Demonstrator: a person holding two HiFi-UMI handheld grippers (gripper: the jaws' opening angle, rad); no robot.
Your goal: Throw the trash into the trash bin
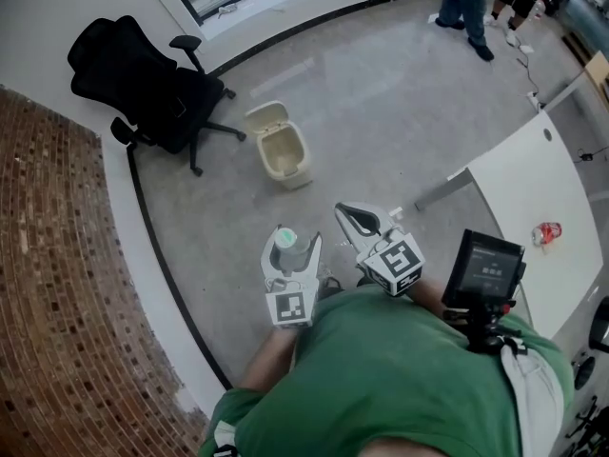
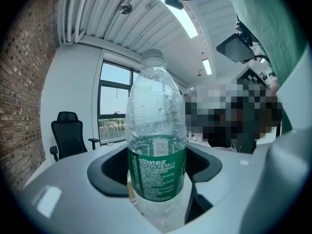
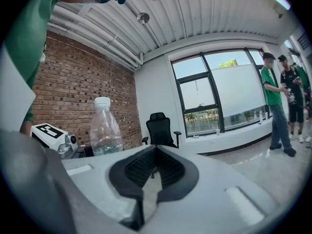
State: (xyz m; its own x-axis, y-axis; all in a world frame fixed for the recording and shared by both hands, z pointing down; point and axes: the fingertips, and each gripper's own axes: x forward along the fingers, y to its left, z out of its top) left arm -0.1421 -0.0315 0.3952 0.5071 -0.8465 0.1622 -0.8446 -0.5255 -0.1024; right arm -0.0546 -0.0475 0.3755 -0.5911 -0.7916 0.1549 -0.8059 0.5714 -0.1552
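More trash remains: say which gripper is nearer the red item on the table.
Right. The right gripper lies to the red item's left; the left gripper, clamping the bottle, lies farther left.

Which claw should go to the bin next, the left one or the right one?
Left, I think. The left claw is already shut on the bottle, and the open trash bin stands on the floor just ahead. The right claw is shut and holds nothing.
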